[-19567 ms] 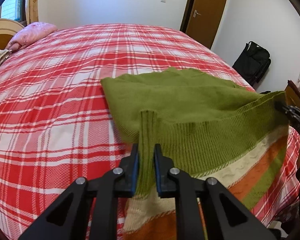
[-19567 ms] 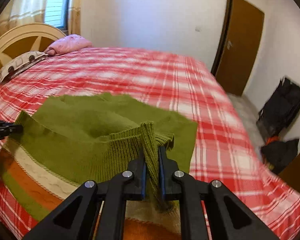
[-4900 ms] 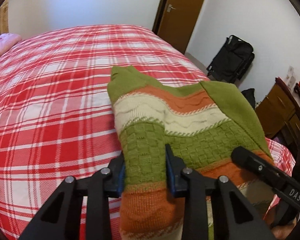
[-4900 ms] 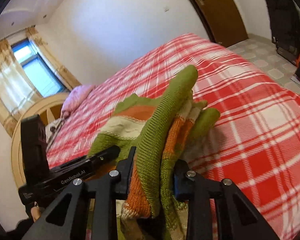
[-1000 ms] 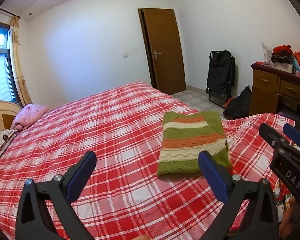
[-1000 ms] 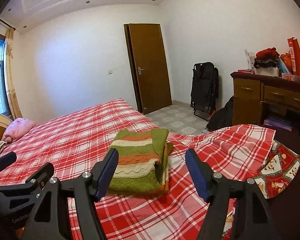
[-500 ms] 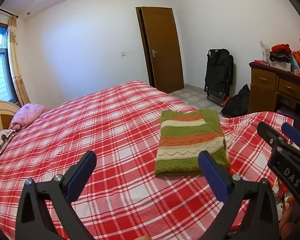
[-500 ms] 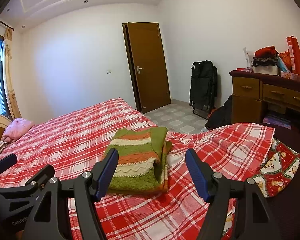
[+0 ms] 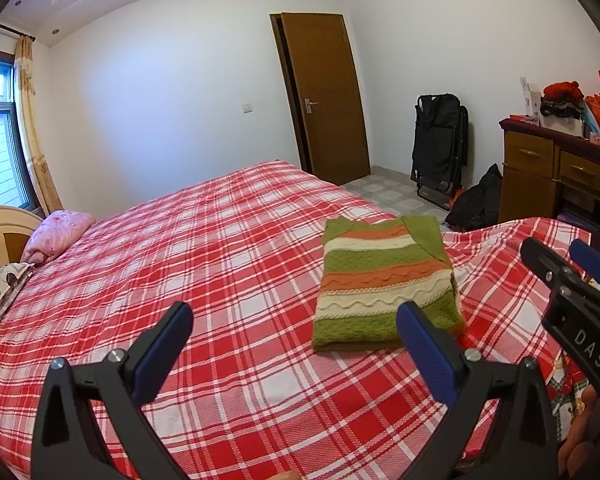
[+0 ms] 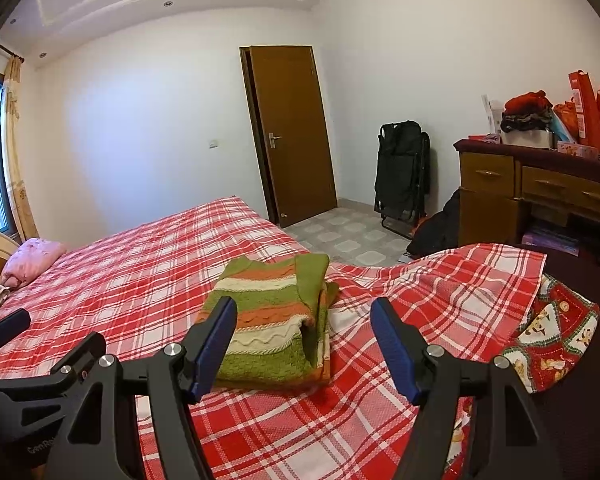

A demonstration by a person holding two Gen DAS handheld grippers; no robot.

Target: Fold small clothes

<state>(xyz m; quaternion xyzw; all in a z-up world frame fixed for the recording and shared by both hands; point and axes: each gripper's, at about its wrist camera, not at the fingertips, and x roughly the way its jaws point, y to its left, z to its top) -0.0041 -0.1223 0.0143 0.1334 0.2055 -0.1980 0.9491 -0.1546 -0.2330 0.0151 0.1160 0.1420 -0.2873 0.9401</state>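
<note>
Sweater [image 9: 384, 282], striped green, orange and cream, lies folded into a compact rectangle on the red plaid bed [image 9: 204, 248], near the foot corner on the door side, its layered edges stacked on the right as the right wrist view shows. Both tools hang above the bedspread and apart from the garment: the left gripper [image 9: 294, 340] has its fingers [image 9: 160, 346] spread wide and empty, and the right gripper [image 10: 304, 340] likewise stands wide with nothing between its blue pads. That spacing suggests the fold is judged finished and the piece released to rest flat. A pink pillow [image 9: 56, 234] sits at the headboard end, well apart from the sweater
</note>
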